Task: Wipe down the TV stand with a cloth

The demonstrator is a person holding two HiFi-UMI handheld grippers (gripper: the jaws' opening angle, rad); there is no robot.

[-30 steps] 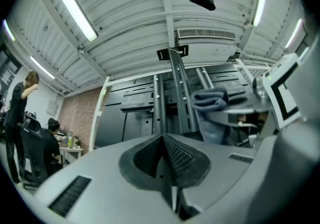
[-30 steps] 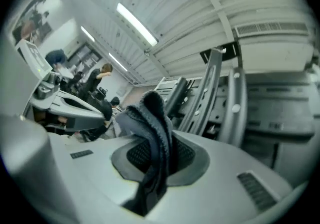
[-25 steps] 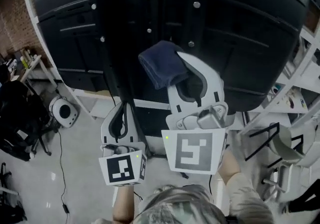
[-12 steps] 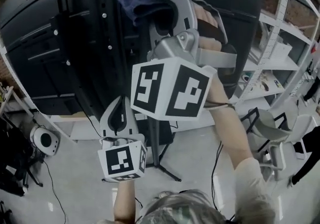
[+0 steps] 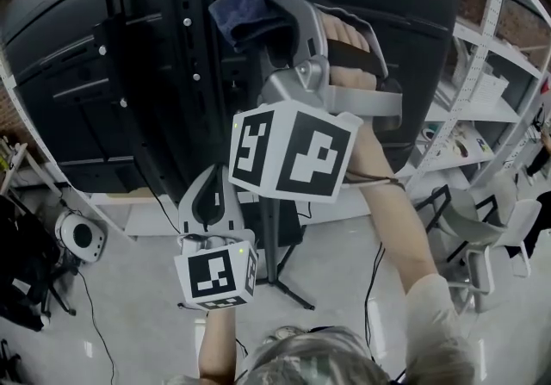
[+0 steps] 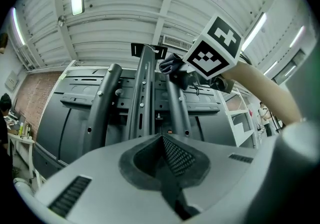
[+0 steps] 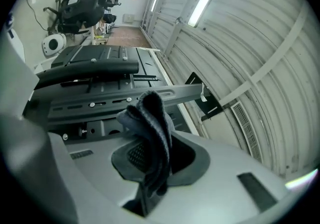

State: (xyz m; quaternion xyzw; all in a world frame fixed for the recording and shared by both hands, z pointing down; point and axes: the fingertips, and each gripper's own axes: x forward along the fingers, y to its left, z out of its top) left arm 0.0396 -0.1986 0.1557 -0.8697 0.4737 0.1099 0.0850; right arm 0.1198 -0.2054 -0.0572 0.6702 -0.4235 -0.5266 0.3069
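TV stand [image 5: 191, 73]: black upright columns and slotted mounting rails, carrying a screen [image 5: 77, 39] seen from its dark rear panel. The left gripper view looks up these rails [image 6: 145, 92].

1. Left gripper [image 5: 210, 172]: held low, in front of the lower part of the column. Its own view shows the two jaws [image 6: 161, 138] pressed together with nothing between them. It takes no part in the wiping.

2. Cloth [image 5: 241, 9]: dark blue, bunched, raised high at the upper section of the stand. In the right gripper view it [image 7: 150, 113] stands out from the jaws as a folded wad, in front of a horizontal rail [image 7: 100, 100]. Whether the wad touches the metal cannot be confirmed from any view.

3. Right gripper [image 5: 280, 11]: clenched on the cloth, arm stretched upward. Its view shows the fabric pinched in the throat of the jaws [image 7: 152, 135].

4. White shelving [image 5: 491, 73] stands to the right, well apart from the work.

Step in hand, as judged: the wipe is at the top of the stand, with the lower column not yet covered.

Next move, as judged: press the exposed wad flat onto the rail, then draw it along or down the upright with steady pressure. Keep the grip firm so that the fabric does not snag on the bolts and slots.
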